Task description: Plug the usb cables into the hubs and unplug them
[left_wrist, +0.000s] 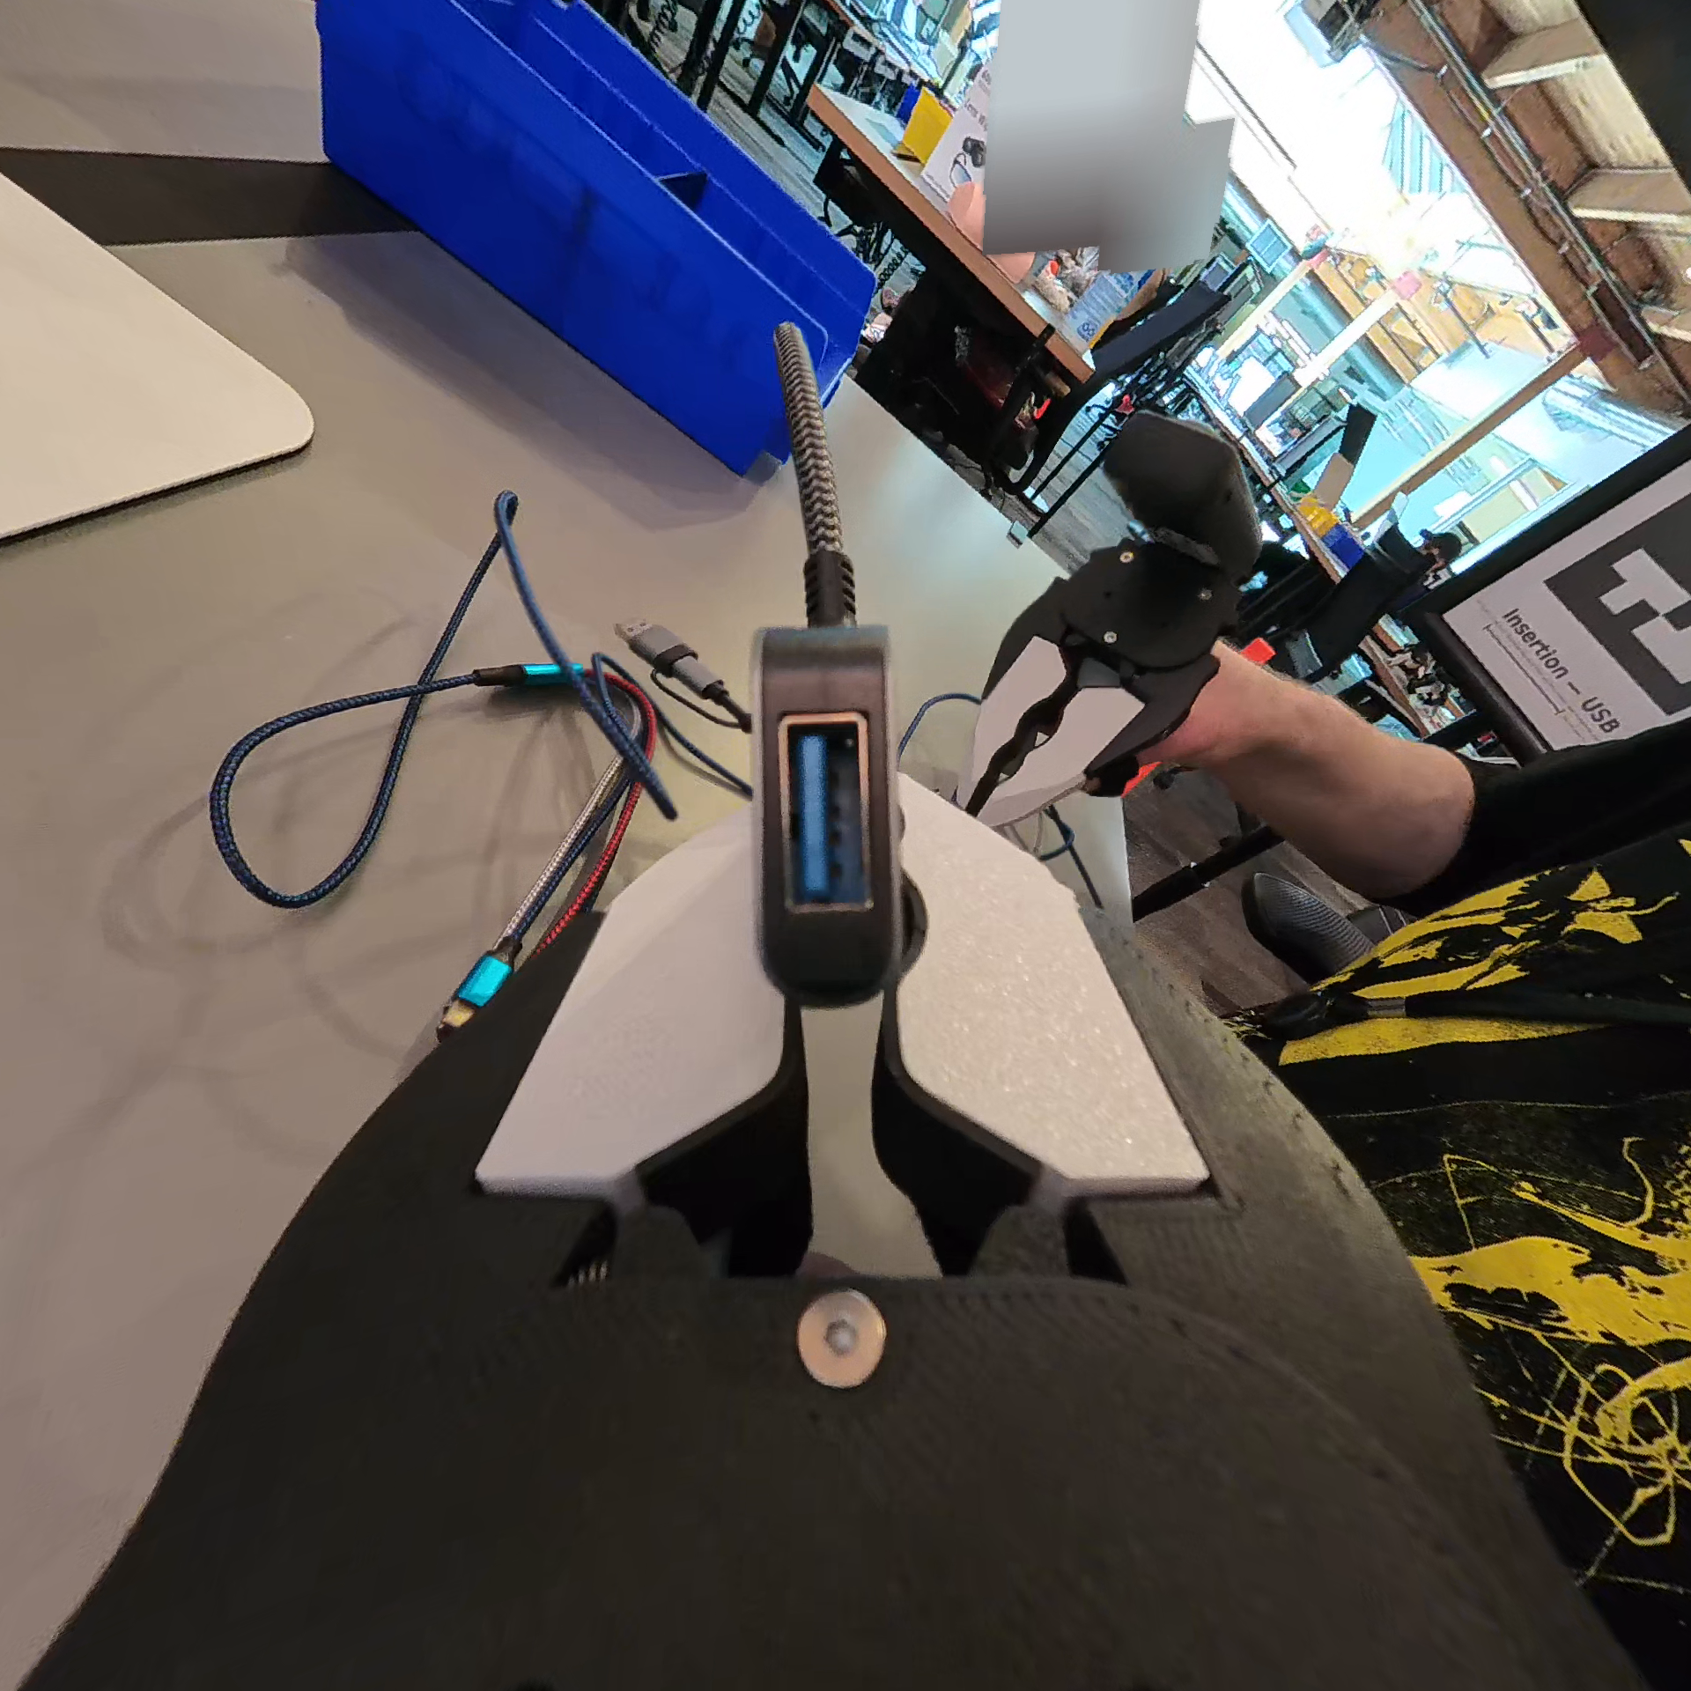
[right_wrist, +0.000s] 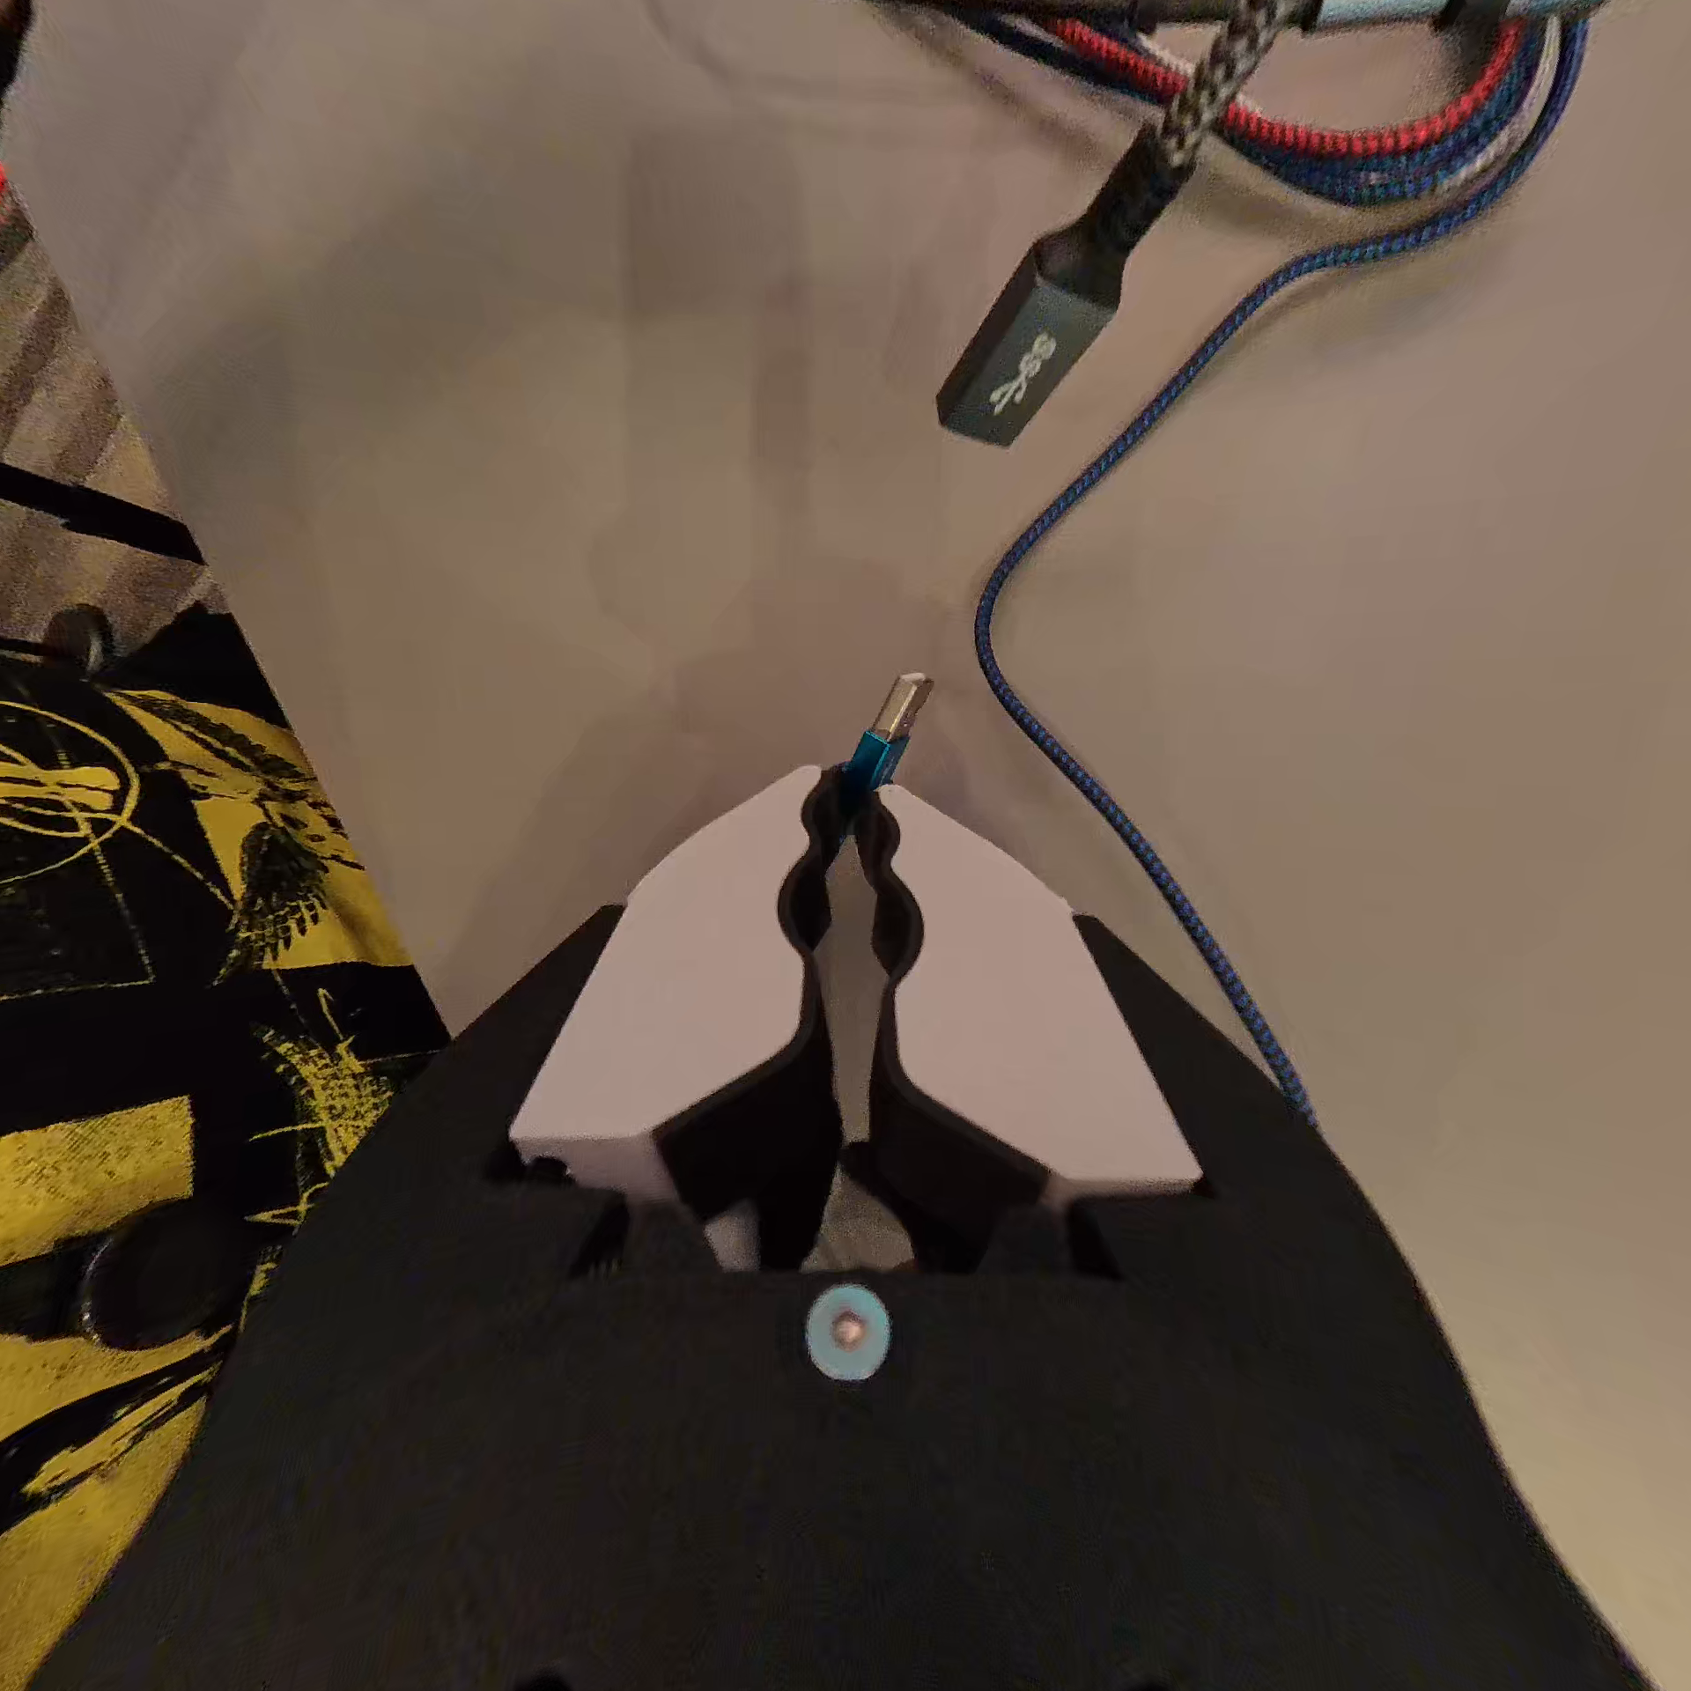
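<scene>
The plugging-in step is in hand, with both halves lifted clear of the bench and not yet joined. The left gripper has its jaws clamped on the dark hub, whose braided lead rises straight ahead of them; its blue port faces back toward the camera and stands empty. The right gripper has its jaws shut on the teal plug of a blue cable, the metal tip jutting ahead of the jaws and tilted a little to their right. A second hub end hangs farther ahead to the right. Next, I judge, the plug must be turned to face the empty port, squared with the slot, then pushed straight in.
</scene>
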